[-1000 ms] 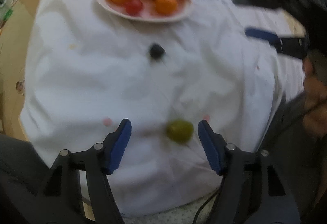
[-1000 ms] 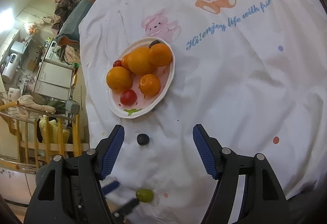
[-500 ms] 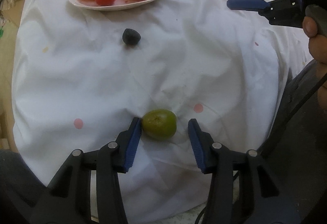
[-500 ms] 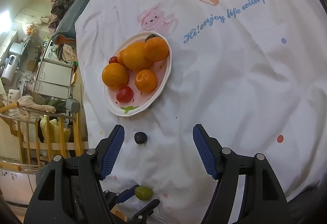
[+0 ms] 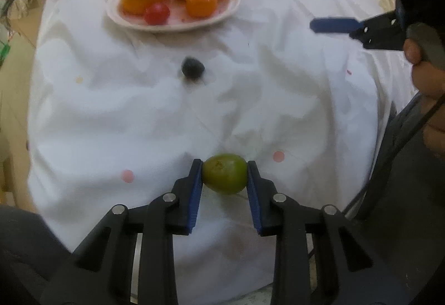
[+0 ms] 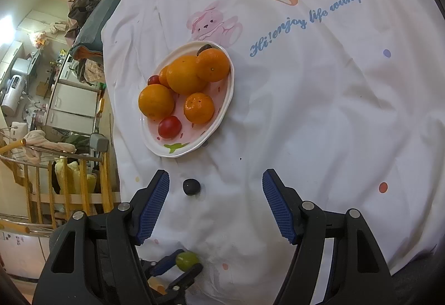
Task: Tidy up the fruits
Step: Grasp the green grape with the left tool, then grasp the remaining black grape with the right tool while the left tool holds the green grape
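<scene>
While the right gripper [image 6: 215, 200] hangs spread, the left gripper [image 5: 224, 175] pinches the green fruit [image 5: 224, 177] across its long axis.

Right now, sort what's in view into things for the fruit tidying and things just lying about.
For the job: small green fruit clamped in the left tool; small dark round fruit; white oval plate holding oranges and red tomatoes.

Lying about: white cartoon-print cloth; heaped clothes; wooden railing.
</scene>
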The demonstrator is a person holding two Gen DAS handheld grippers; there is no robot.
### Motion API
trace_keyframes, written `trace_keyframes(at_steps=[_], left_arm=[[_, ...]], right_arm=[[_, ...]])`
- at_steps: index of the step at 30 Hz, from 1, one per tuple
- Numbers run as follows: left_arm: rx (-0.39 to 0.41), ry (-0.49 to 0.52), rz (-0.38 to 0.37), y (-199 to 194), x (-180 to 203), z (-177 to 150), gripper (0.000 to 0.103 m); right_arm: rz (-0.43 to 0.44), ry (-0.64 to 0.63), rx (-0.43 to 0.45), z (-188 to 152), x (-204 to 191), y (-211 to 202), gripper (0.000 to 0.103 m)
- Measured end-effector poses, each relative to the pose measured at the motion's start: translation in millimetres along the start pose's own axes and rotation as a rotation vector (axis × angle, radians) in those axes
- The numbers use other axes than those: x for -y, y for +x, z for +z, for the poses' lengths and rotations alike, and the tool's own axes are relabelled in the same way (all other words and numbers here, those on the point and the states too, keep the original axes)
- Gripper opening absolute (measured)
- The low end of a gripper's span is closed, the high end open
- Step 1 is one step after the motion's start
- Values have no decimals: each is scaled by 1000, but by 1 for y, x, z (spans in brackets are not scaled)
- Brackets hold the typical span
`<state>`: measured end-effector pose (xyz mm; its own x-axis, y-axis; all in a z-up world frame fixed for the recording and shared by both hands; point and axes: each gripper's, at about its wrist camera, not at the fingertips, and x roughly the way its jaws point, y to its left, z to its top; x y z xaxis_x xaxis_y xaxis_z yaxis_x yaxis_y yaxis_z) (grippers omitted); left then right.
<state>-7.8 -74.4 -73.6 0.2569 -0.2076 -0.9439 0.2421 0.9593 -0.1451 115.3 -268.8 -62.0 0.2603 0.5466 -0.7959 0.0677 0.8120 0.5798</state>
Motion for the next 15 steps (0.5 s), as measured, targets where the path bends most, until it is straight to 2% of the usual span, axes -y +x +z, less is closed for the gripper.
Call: trace_keyframes(at_steps=[3,10,15], left_arm=[[43,-25,5,-18,-10,8,27],[116,-112,71,-44,-66,57,27],[150,-202,92,-44,-99,77,27]], right_arm=[[-1,-5,-1,0,-1,1,72],[-16,-65,-64,-3,-14,24,72],[-38,-160,-125,-4,-35,57,60]])
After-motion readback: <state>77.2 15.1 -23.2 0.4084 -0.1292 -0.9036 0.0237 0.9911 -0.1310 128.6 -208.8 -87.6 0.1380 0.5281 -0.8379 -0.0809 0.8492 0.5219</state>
